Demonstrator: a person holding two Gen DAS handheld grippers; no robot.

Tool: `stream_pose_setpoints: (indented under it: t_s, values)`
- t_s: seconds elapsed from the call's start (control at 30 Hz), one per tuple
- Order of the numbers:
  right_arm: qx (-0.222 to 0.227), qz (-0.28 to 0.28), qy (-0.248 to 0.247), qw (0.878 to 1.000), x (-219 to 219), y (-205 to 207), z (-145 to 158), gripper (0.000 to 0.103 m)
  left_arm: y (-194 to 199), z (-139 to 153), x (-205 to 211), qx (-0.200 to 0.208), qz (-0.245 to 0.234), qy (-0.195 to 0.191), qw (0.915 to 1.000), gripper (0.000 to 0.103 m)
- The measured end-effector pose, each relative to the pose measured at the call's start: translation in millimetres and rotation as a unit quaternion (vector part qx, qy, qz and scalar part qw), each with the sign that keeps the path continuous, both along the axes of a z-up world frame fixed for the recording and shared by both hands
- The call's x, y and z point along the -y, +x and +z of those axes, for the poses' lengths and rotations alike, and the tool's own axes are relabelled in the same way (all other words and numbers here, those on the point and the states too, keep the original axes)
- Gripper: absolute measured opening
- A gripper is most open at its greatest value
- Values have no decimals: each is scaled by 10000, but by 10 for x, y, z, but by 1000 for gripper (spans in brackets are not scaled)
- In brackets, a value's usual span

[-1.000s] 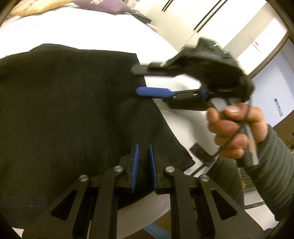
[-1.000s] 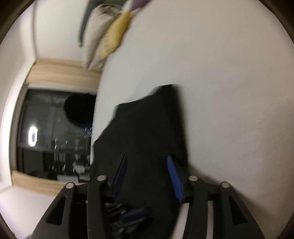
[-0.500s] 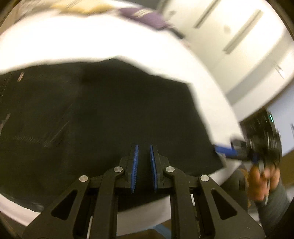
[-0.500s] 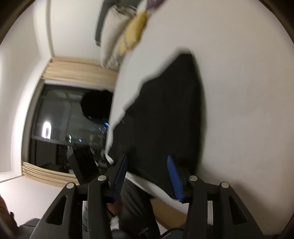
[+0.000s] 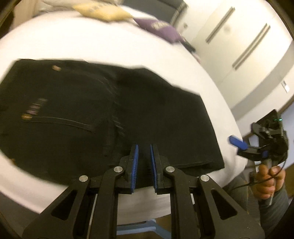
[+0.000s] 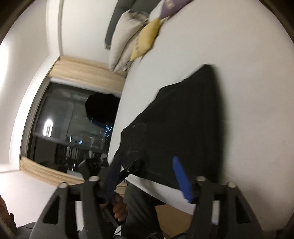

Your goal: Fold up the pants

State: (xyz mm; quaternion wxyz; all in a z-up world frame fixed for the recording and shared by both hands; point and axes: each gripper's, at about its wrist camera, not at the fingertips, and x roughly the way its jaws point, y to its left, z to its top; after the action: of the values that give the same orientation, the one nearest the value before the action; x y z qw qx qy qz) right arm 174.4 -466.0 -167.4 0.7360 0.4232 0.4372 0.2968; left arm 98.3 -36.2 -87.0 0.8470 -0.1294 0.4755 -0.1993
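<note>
Black pants (image 5: pixel 102 114) lie folded flat on the white bed (image 5: pixel 110 42), waist and back pocket at the left, hems at the right near the bed's front edge. My left gripper (image 5: pixel 143 147) hovers above the pants' near edge, its jaws a narrow gap apart with nothing between them. My right gripper (image 6: pixel 147 161) is open and empty, off the bed's front edge; it also shows in the left wrist view (image 5: pixel 244 141) at the right, held by a hand. The pants appear in the right wrist view (image 6: pixel 183 128) too.
A yellow pillow (image 5: pixel 102 12) and a purple pillow (image 5: pixel 159 27) lie at the head of the bed. White wardrobe doors (image 5: pixel 238 36) stand to the right. A dark window (image 6: pixel 73 128) and white pillows (image 6: pixel 126 42) show in the right wrist view.
Both grippers have pulled back and up from the pants. The right gripper moved from over the pants' right side to off the bed's front edge. The pants lie still.
</note>
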Motion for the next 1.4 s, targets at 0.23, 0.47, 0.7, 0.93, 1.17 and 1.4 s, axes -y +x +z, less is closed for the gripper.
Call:
stream_pose_setpoints:
  t_s: [0.23, 0.47, 0.7, 0.93, 1.17, 1.4]
  values:
    - [-696, -53, -212, 9973, -30, 127, -639, 44, -68, 290, -1284, 130, 1449, -295, 9889, 12]
    - [-542, -789, 323, 9949, 459, -403, -486, 61, 6, 9, -2344, -253, 2528, -875, 9632, 13]
    - [-426, -912, 494, 9937, 424, -533, -389, 61, 51, -359, -2601, -468, 2713, -1564, 9485, 19]
    - [-462, -694, 455, 9955, 220, -532, -396, 61, -6, -451, -2576, -345, 2863, -2117, 9338, 59]
    - [-490, -614, 407, 9961, 121, -499, -395, 61, 122, -547, -2541, -364, 2806, -2091, 9360, 62]
    - [-475, -553, 402, 9965, 47, -483, -379, 61, 347, -688, -2536, -400, 2850, -2481, 9250, 60]
